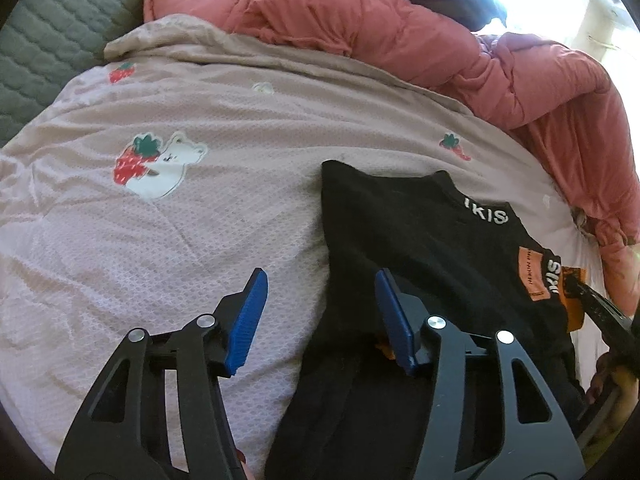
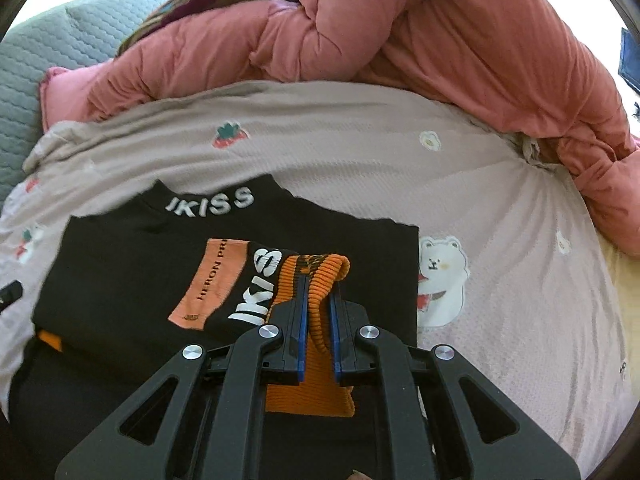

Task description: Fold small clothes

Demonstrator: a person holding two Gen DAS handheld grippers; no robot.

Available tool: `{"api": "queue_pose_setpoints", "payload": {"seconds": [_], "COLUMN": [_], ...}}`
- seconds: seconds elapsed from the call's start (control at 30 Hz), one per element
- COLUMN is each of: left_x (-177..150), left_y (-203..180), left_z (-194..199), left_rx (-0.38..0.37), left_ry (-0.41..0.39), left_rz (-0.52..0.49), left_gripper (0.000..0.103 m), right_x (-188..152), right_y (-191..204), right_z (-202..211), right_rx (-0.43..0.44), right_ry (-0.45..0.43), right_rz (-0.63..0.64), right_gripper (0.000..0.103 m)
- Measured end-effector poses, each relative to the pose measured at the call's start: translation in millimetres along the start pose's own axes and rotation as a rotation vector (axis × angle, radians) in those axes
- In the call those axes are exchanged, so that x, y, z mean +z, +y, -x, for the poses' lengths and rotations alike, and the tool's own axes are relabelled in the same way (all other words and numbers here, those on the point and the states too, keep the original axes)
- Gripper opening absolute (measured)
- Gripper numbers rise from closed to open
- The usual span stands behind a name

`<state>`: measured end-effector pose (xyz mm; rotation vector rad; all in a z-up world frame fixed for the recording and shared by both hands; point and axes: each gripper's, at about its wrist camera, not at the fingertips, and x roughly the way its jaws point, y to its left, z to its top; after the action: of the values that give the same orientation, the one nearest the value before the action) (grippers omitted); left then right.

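- Here the bed [image 1: 168, 240], under a pink sheet printed with bears and strawberries, carries everything; a rumpled red quilt [image 1: 460, 60] is heaped along its far side.
- The black top [image 2: 132, 272] lies partly folded on the sheet, collar lettering toward the quilt, its length running from collar back toward the person.
- The orange cuff [image 2: 324, 276], ribbed, sits on the top's right half, beside the orange patch.
- The right tool [image 2: 319, 312] is clamped on that cuff, the ribbing bunched between its blue pads; this hand is the one already on the garment.
- The left tool [image 1: 320, 320] has its jaws apart with nothing between them. One pad is over bare sheet, the other over black cloth, so the top's left edge runs up between them.
- My judgement: the coming fold depends on that edge. The top lies to the right of the left tool, so it should close on the edge while the right carries the sleeve across.
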<state>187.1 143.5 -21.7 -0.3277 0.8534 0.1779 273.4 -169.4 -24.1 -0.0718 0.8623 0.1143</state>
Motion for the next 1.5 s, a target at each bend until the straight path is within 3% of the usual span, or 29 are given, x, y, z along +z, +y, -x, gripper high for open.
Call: {"api": "queue_pose_setpoints", "payload": {"seconds": [0.37, 0.53, 0.7, 0.87, 0.97, 1.07, 1.2, 1.4, 1.5], "left_x": [-3, -2, 1, 8, 8, 2, -13, -20, -19], "left_y": [-12, -14, -18, -33, -44, -47, -41, -35, -33], "left_z": [-4, -3, -2, -2, -9, -24, -50, -45, -45], "left_rx": [-0.038, -0.051, -0.053, -0.07, -0.08, -0.108, -0.067, -0.066, -0.076], "left_ry": [-0.012, -0.029, -0.036, -0.053, -0.048, 0.008, 0.143, 0.132, 0.132], "left_rz": [-0.032, -0.033, -0.049, -0.093, -0.142, -0.172, -0.172, -0.174, -0.168], "left_gripper": [0.039, 0.039, 0.039, 0.039, 0.039, 0.039, 0.037, 0.036, 0.036], "right_x": [-3, -6, -10, -18, -21, -24, -25, -26, -32], "right_y": [-4, -14, -29, -5, 15, 33, 47, 59, 48], "right_z": [-7, -12, 5, 21, 23, 22, 22, 18, -1], "right_rx": [-0.054, -0.135, -0.098, 0.005, 0.009, 0.012, 0.032, 0.06, 0.085], "right_ry": [-0.003, 0.023, -0.005, -0.013, -0.012, -0.006, -0.006, 0.005, 0.086], "right_rz": [0.004, -0.012, -0.071, -0.007, 0.062, 0.126, 0.15, 0.161, 0.11], "right_gripper": [0.008, 0.019, 0.02, 0.02, 0.03, 0.031, 0.031, 0.037, 0.041]}}
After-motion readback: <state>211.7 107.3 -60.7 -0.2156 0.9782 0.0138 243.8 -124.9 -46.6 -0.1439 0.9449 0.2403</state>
